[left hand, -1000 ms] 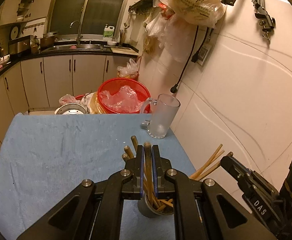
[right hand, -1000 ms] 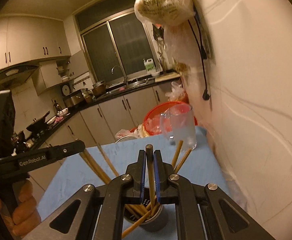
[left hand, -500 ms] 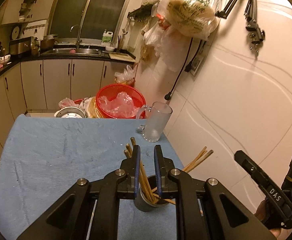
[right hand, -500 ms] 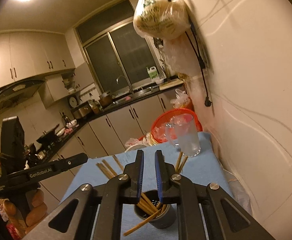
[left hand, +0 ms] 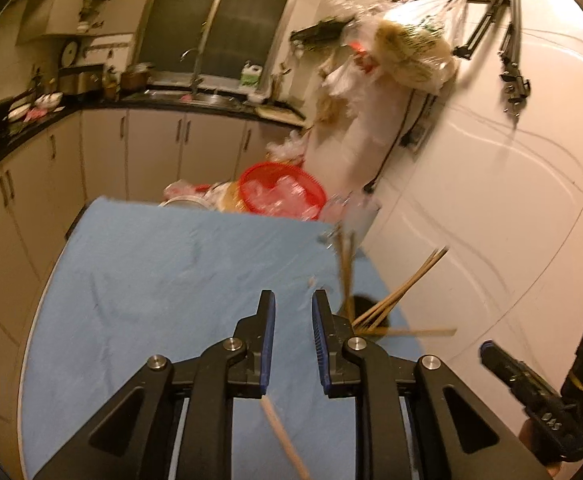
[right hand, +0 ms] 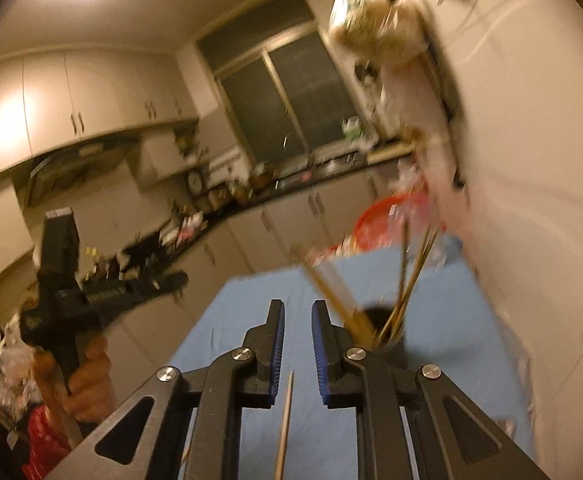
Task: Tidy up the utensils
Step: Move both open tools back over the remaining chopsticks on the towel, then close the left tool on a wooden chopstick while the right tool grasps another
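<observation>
Blue-clothed table [left hand: 151,280], left claw [left hand: 293,308] and right claw [right hand: 297,316] both opening, empty, chopsticks [left hand: 391,300] beside.

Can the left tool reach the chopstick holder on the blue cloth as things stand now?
Probably yes. The left tool, its jaws opening with nothing between the tips, is close beside the chopstick holder. Only bare blue cloth lies between them. The chopsticks leaning outward could get bumped.

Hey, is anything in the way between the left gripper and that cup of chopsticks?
Nothing visible. The cup stands just right of the left gripper, with only bare blue cloth between. Its jaws are opening with nothing between the pads; one loose chopstick shows nearer the camera.
</observation>
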Tool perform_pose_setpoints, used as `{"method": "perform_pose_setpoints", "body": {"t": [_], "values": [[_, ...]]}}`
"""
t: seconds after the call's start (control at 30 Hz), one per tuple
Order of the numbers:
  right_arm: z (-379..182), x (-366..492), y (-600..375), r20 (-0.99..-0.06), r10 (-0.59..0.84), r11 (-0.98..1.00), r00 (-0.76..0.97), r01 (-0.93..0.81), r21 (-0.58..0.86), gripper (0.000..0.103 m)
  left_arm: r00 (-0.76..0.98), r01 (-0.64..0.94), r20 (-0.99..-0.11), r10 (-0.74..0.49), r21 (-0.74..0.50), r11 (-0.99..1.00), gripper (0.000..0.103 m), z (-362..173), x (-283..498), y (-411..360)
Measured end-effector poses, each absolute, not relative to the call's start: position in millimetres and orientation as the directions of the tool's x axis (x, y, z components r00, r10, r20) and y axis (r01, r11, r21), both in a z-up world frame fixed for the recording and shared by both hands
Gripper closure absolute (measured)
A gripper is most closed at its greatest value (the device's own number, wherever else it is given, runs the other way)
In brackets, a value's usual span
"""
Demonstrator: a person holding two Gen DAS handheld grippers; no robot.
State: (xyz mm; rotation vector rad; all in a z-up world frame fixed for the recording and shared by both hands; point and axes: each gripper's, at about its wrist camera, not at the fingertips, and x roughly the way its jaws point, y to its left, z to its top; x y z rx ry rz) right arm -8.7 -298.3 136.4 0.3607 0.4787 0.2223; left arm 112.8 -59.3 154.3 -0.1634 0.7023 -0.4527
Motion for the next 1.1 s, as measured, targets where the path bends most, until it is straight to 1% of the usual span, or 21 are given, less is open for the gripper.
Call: {"method": "perform_pose_setpoints", "body": {"t": [0.17, 0.27, 0.33, 0.43, 0.6, 0.77, 0.87, 1.1], "values": [[87, 9, -268, -0.542, 0.355, 0.903, 0.762, -0.128, 0.411, 0.087, 0.634, 0.259, -0.671, -0.385, -0.285, 0.923, 0.084, 108, 105, -18], [68, 27, -255, -0.611, 0.364, 0.909, 0.703, -0.126, 0.397, 0.087, 0.603, 0.2, -0.716, -0.352, -0.291, 0.936, 0.084, 82, 107, 4], [58, 37, -247, -0.639, 0.373, 0.909, 0.673, -0.128, 0.396, 0.087, 0.569, 0.148, -0.749, -0.339, -0.311, 0.939, 0.084, 62, 111, 19], [44, 54, -231, -0.687, 0.378, 0.913, 0.621, -0.128, 0.387, 0.087, 0.53, 0.095, -0.789, -0.309, -0.307, 0.947, 0.084, 41, 117, 32], [22, 102, -212, -0.759, 0.383, 0.913, 0.527, -0.094, 0.396, 0.087, 0.499, 0.075, -0.804, -0.325, -0.333, 0.94, 0.084, 23, 117, 42], [-9, 155, -188, -0.851, 0.313, 0.944, 0.422, -0.044, 0.326, 0.087, 0.487, 0.087, -0.804, -0.34, -0.343, 0.935, 0.084, 14, 117, 47], [-22, 180, -181, -0.879, 0.275, 0.956, 0.39, -0.014, 0.293, 0.087, 0.479, 0.082, -0.808, -0.343, -0.347, 0.934, 0.084, 8, 121, 55], [-43, 224, -166, -0.927, 0.192, 0.979, 0.321, -0.004, 0.202, 0.087, 0.459, 0.076, -0.819, -0.345, -0.351, 0.933, 0.084, -2, 126, 68]]}}
